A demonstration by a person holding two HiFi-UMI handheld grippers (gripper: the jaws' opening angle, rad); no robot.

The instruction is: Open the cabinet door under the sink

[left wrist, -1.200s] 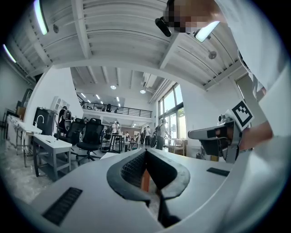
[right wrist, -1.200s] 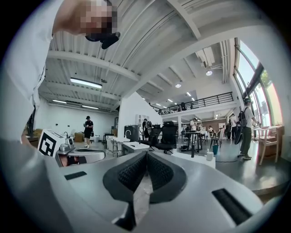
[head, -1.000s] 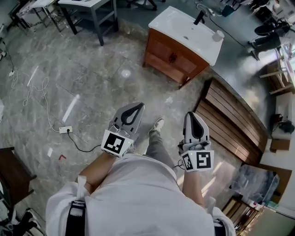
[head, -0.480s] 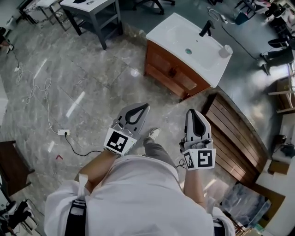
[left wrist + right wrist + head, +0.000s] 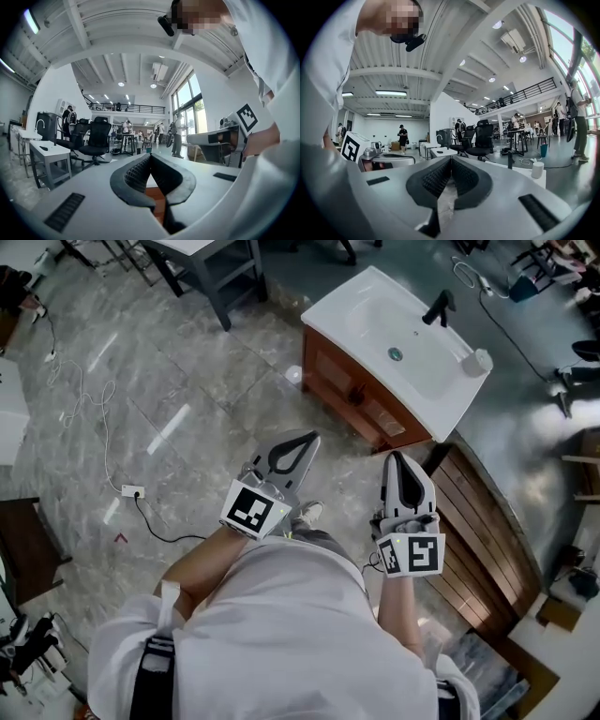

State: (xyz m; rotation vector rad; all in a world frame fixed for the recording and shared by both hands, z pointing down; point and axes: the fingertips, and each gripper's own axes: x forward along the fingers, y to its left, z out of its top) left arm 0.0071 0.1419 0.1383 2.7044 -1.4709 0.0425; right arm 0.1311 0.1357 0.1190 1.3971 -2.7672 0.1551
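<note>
In hand: my left gripper [image 5: 310, 437] and right gripper [image 5: 396, 457], jaws together on nothing; ahead, 1 sink cabinet [image 5: 326, 369], door [image 5: 373, 414] closed.

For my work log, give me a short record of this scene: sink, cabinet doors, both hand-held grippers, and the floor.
sink: white, black faucet, atop wooden cabinet
doors: shut
left hand-held gripper: shut, empty, apart from cabinet
right hand-held gripper: shut, empty, apart from cabinet
floor: socket strip with cable
</note>
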